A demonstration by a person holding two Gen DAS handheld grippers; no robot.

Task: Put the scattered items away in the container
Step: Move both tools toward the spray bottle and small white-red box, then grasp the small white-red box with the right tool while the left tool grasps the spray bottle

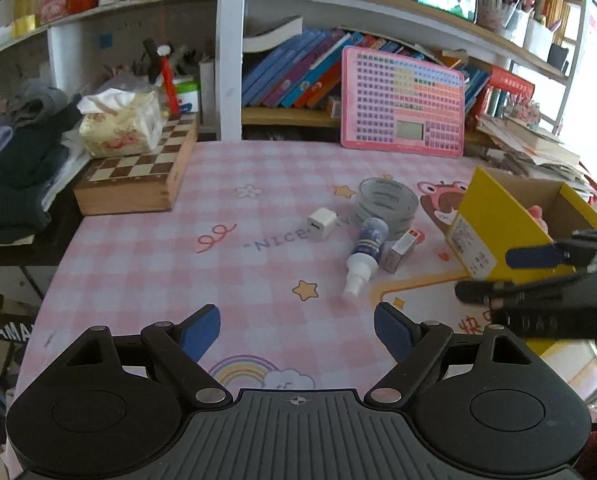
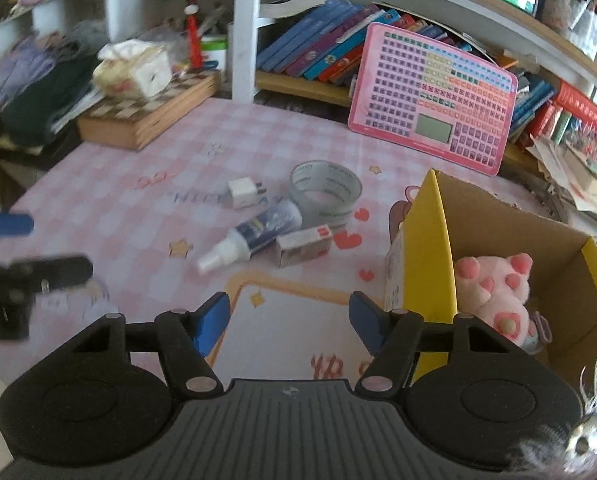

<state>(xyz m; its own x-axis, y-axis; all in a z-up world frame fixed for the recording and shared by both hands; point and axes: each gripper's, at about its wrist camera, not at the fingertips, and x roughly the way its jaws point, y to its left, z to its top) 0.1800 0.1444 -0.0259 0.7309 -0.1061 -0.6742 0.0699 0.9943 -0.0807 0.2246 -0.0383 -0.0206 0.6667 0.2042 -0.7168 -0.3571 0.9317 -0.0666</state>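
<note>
A yellow cardboard box [image 1: 494, 228] stands at the table's right; in the right wrist view the box [image 2: 426, 248] holds a pink plush toy [image 2: 494, 296]. Left of it lie a tape roll [image 1: 386, 206], a white charger plug [image 1: 321, 224], a spray bottle [image 1: 364, 258] on its side and a small carton [image 1: 402, 249]. They also show in the right wrist view: tape roll [image 2: 325, 192], plug [image 2: 244, 193], bottle [image 2: 254, 240], carton [image 2: 304, 246]. My left gripper [image 1: 297, 330] is open and empty, short of the bottle. My right gripper [image 2: 289, 322] is open and empty beside the box's near wall.
A pink checked cloth [image 1: 178, 264] covers the table. A wooden chessboard box [image 1: 138, 176] with a tissue pack [image 1: 118, 124] sits at the back left beside folded clothes [image 1: 14, 168]. A pink keyboard toy [image 1: 402, 102] leans on the bookshelf behind.
</note>
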